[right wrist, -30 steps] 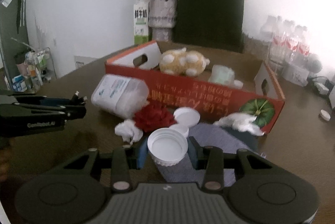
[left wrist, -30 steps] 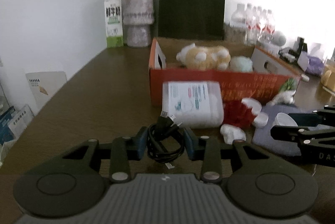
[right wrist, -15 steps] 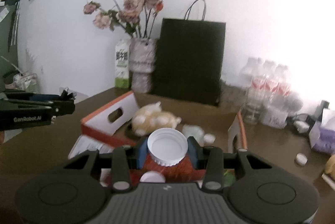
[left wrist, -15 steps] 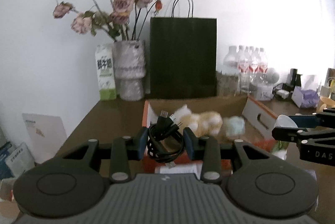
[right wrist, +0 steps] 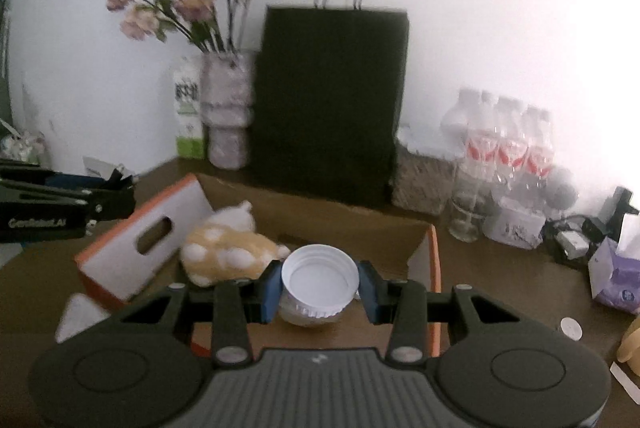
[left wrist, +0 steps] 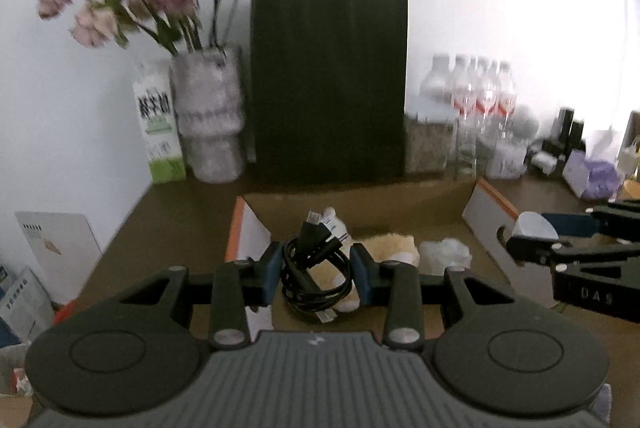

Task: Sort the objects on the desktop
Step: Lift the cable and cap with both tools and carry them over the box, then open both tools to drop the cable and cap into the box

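My left gripper (left wrist: 316,274) is shut on a coiled black cable (left wrist: 314,278) and holds it above the near left part of the orange cardboard box (left wrist: 240,228). My right gripper (right wrist: 319,286) is shut on a white jar lid (right wrist: 319,278) and holds it above the box (right wrist: 434,268). A yellow plush toy (right wrist: 224,256) lies inside the box; it also shows behind the cable in the left wrist view (left wrist: 390,246). The right gripper shows at the right edge of the left wrist view (left wrist: 532,228), and the left gripper at the left edge of the right wrist view (right wrist: 116,188).
A black paper bag (left wrist: 328,88), a vase of pink flowers (left wrist: 210,116), a milk carton (left wrist: 158,120) and several water bottles (left wrist: 472,104) stand along the back wall. A purple tissue pack (right wrist: 614,276) and a small white cap (right wrist: 571,327) lie on the table at right.
Both grippers have risen from the table and moved forward over the box, each still holding its object. The items on the table in front of the box have dropped out of view.
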{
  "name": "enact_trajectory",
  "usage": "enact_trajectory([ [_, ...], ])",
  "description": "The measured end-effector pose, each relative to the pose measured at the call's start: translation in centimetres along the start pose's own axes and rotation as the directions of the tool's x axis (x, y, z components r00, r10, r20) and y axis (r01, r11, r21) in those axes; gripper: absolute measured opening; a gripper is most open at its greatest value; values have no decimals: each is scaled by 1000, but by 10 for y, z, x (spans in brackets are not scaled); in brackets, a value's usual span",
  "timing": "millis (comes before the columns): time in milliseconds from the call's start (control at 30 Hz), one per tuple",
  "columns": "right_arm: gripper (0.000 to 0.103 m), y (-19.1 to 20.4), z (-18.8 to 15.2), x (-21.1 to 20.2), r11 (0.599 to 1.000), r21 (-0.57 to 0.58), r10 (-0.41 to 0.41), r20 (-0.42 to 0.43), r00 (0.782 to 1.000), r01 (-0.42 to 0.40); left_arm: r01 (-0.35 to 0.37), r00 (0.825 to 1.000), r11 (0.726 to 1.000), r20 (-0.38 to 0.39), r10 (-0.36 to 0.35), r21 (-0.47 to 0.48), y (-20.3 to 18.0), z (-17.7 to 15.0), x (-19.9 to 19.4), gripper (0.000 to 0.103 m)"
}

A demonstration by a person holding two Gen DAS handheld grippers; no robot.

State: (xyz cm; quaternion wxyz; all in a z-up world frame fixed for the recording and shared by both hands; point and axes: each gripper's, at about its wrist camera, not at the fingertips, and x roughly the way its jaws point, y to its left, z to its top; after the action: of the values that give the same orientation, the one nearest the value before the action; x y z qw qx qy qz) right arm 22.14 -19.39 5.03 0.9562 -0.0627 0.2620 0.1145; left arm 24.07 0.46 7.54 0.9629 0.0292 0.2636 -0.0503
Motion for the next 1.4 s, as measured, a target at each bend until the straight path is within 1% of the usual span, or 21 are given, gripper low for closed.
enact_trajectory([
  [167, 39, -16, -5, 34, 1000, 4, -14, -86, 996, 15, -14, 997, 1000, -79, 16, 18, -5, -5, 33, 37],
  [333, 39, -21, -14, 55, 1000, -10, -13, -140, 990, 12, -30, 989, 999, -142, 35, 36, -7, -11, 59, 37],
  [433, 39, -23, -19, 63, 1000, -18, -10, -161, 987, 7, -33, 985, 998, -167, 41, 52, -8, -15, 68, 37],
  [733, 39, -21, -28, 81, 999, -35, 11, -208, 978, -19, -38, 979, 995, -198, 55, 89, -15, -23, 83, 37],
  [833, 39, -20, -30, 83, 999, -51, 2, -209, 978, -13, -40, 977, 995, -204, 59, 97, -16, -24, 87, 37],
  [1033, 39, -19, -28, 82, 998, -58, 8, -211, 978, -20, -52, 979, 992, -188, 73, 115, -19, -24, 86, 39],
  [1067, 40, -19, -28, 82, 998, -61, 7, -209, 978, -20, -54, 980, 992, -182, 75, 118, -19, -24, 85, 40],
  [1100, 41, -18, -28, 81, 998, -63, 7, -206, 979, -20, -58, 981, 991, -176, 79, 121, -20, -24, 84, 46],
  [1133, 47, -18, -27, 80, 998, -62, 7, -203, 979, -20, -65, 982, 990, -167, 86, 124, -20, -24, 82, 50],
  [1167, 56, -18, -26, 79, 998, -61, 7, -198, 980, -19, -73, 983, 989, -159, 93, 127, -19, -24, 80, 56],
  [1200, 60, -18, -25, 77, 998, -60, 5, -190, 982, -16, -78, 984, 988, -150, 97, 130, -19, -23, 78, 61],
  [1233, 66, -18, -24, 75, 998, -59, 3, -181, 983, -14, -80, 985, 988, -140, 99, 132, -19, -22, 75, 64],
  [1300, 71, -19, -22, 70, 998, -54, 2, -167, 986, -11, -86, 988, 988, -116, 101, 130, -18, -20, 68, 79],
  [1367, 86, -20, -19, 63, 999, -44, 4, -152, 988, -10, -97, 990, 986, -87, 109, 133, -18, -18, 60, 85],
  [1400, 88, -20, -17, 60, 999, -39, 6, -142, 990, -12, -98, 991, 986, -73, 109, 132, -18, -18, 55, 92],
])
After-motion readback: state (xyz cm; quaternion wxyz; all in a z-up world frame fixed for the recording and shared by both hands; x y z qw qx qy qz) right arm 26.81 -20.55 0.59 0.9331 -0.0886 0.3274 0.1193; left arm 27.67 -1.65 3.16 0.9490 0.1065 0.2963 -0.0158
